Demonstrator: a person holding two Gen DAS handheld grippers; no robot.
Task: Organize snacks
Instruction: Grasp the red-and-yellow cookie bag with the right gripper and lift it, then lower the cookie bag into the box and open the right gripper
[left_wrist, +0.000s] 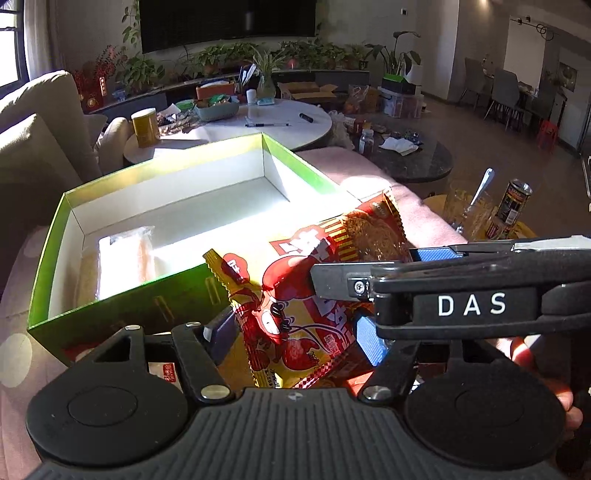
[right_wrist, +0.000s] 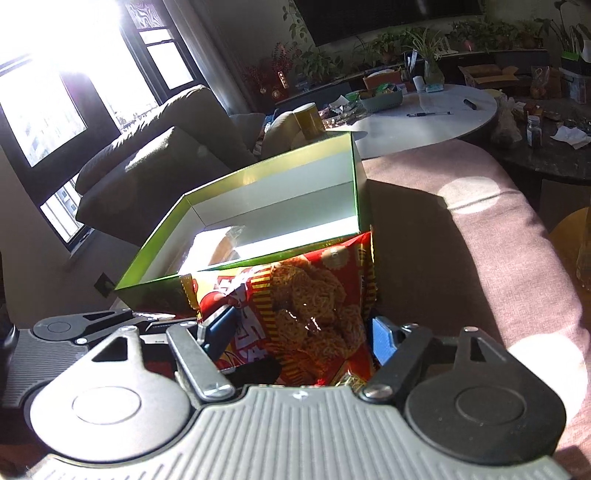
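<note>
A red and yellow snack bag (left_wrist: 295, 302) with a cartoon lobster stands upright against the near wall of an open green box (left_wrist: 166, 177). In the left wrist view my left gripper (left_wrist: 295, 332) is shut on the bag's lower part, a blue pad at each side. My right gripper (left_wrist: 364, 267) reaches in from the right and is shut on the bag higher up, one finger in front, one behind. The right wrist view shows the bag (right_wrist: 314, 295) between the right gripper's (right_wrist: 303, 332) pads, before the box (right_wrist: 258, 166). A clear-wrapped snack (left_wrist: 138, 254) lies inside the box.
The box rests on a pink cushioned surface (right_wrist: 480, 221). Beyond it stand a cluttered round white table (left_wrist: 258, 125) and a dark round table (left_wrist: 413, 158). A glass (left_wrist: 465, 210) and a can (left_wrist: 513, 203) stand at the right. A beige sofa (left_wrist: 37, 129) is at the left.
</note>
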